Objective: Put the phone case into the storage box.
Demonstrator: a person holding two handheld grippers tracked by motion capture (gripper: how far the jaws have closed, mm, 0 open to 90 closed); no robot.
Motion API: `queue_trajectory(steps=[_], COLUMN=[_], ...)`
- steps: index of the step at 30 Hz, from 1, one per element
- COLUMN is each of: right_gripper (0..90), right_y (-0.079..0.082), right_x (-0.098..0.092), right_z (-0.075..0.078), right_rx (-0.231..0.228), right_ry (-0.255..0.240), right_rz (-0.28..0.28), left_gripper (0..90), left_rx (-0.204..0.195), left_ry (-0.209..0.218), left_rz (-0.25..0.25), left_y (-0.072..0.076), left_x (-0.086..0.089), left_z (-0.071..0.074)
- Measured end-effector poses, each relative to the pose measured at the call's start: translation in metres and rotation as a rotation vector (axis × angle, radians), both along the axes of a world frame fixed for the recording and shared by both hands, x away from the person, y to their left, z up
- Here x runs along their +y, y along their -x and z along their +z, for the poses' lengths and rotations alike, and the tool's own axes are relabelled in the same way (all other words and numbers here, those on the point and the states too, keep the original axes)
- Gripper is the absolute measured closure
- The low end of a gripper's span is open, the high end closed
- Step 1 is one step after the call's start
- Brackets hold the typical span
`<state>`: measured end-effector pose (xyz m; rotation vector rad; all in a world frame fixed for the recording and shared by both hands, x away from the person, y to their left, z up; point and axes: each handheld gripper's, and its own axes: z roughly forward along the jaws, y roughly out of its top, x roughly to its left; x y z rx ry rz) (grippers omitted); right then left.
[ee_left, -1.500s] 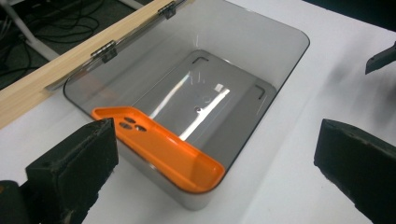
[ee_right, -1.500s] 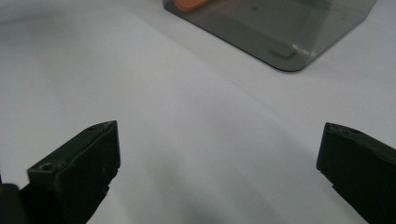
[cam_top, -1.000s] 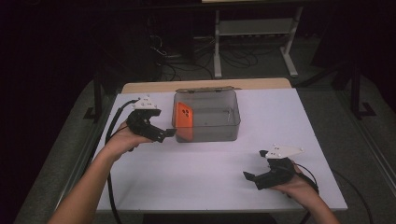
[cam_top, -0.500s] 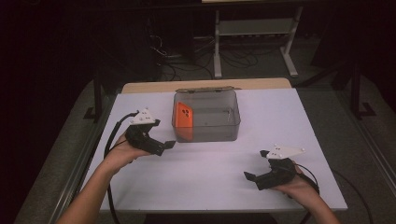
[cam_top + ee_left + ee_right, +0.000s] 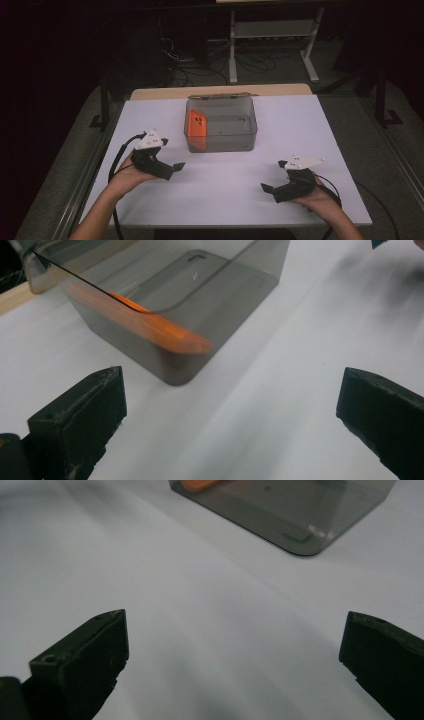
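A clear grey plastic box (image 5: 221, 125) stands on the white table (image 5: 225, 200), toward the back middle. An orange phone (image 5: 196, 124) leans on edge against its left inner wall; in the left gripper view the orange phone (image 5: 150, 325) shows through the box wall (image 5: 220, 310). My left gripper (image 5: 172, 169) hovers open, nothing between its jaws, just in front and left of the box. My right gripper (image 5: 270, 191) is open and holds nothing near the table's front right; its view shows a box corner (image 5: 305, 525) far ahead.
A wooden strip (image 5: 220, 91) runs along the table's back edge. Beyond it a pale metal stand (image 5: 272, 35) and cables (image 5: 190, 60) sit on the dark floor. A black cable (image 5: 117, 165) trails from my left gripper.
My left gripper has drawn back from the box's left front corner toward the table's front, a little to the left. The right gripper has stayed put.
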<state>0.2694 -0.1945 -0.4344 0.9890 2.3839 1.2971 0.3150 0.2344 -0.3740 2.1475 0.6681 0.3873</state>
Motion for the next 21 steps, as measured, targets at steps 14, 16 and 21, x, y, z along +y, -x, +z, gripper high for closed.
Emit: queue_trajectory(steps=[14, 16, 21], right_gripper=[0.0, 0.0, 0.0], right_y=[0.001, 0.001, 0.001], right_x=[0.001, 0.001, 0.001], right_z=[0.000, 0.000, 0.000], right_rx=[0.000, 0.001, 0.001], right_ry=[0.007, 0.008, 0.008], right_rz=[-0.001, -0.001, -0.001], left_gripper=[0.0, 0.0, 0.0], left_rx=[-0.001, 0.003, 0.007], left_ry=[0.064, 0.066, 0.065], left_rz=[0.001, 0.001, 0.003], left_y=[0.021, 0.023, 0.026], left_x=[0.013, 0.014, 0.017], left_z=[-0.030, -0.032, -0.039])
